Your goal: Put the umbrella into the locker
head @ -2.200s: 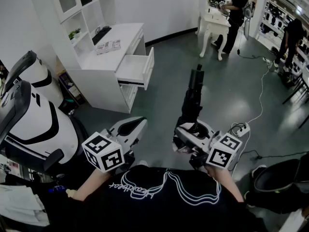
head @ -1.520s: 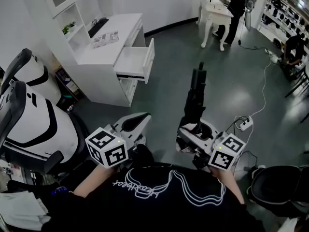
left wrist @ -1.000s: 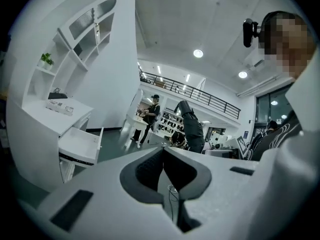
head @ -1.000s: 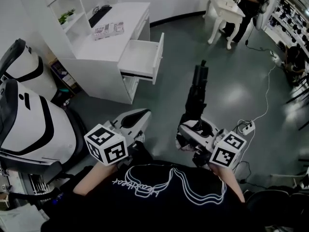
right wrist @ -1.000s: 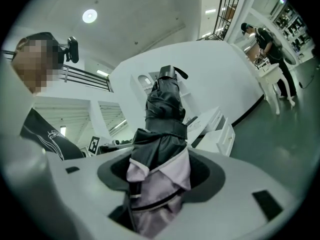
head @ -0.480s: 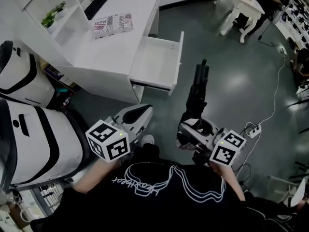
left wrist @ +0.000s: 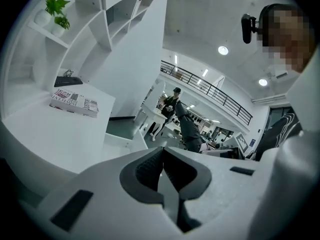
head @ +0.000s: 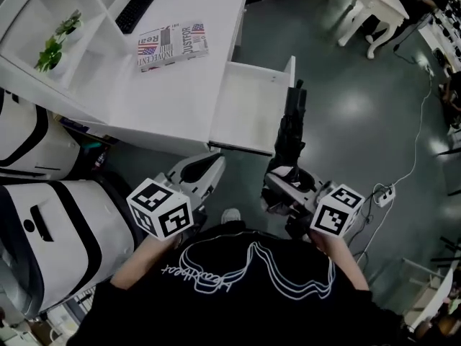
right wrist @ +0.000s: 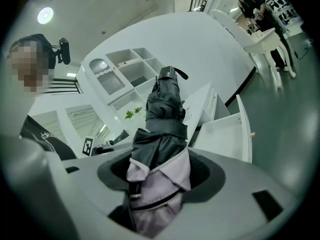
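A folded black umbrella with a lilac lining sticks out forward from my right gripper, whose jaws are shut on its lower end. In the right gripper view the umbrella rises between the jaws of that gripper, its strap end toward the white shelves. The umbrella's tip hangs over the right edge of an open white drawer of the desk; the same drawer shows empty. My left gripper is beside it, shut with nothing held, as the left gripper view confirms.
On the white desk lie a printed book and a keyboard, with a small plant on the shelf. A large white and black machine stands at the left. A power strip with cable lies on the grey floor.
Both grippers and the umbrella have come up to the desk. The open drawer, earlier well ahead and to the left, now lies right under the umbrella's tip.
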A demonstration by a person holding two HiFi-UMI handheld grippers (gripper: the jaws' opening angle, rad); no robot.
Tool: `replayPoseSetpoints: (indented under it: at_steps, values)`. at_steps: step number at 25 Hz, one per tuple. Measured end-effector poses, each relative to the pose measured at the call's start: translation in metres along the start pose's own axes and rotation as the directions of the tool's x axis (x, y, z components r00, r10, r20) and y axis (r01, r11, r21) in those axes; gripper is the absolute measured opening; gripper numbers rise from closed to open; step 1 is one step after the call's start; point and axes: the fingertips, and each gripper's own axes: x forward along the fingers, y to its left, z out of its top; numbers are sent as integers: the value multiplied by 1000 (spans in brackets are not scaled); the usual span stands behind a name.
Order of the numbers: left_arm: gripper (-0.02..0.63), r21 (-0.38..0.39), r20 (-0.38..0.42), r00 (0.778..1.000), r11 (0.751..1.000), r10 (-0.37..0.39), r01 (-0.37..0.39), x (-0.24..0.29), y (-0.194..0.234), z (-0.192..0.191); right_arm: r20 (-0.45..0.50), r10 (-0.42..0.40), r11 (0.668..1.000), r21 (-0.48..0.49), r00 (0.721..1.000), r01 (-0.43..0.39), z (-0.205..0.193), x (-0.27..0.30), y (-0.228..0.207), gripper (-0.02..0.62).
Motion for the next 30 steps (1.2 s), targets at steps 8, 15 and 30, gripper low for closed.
replayPoseSetpoints:
  at_steps: [8, 15, 30]
  values:
    - [5, -5, -39, 999, 1000, 17, -17, 31, 34, 11, 7, -9, 998, 59, 1000, 8, 21, 45, -35, 255]
    - [5, -40, -59, 996, 997, 61, -63, 74, 61, 37, -59, -25, 994, 102, 998, 30, 47, 79, -79, 255]
    - [5, -131, -64, 987, 979, 150, -158, 129, 131, 59, -291, -68, 986, 127, 954, 108, 34, 173, -169, 255]
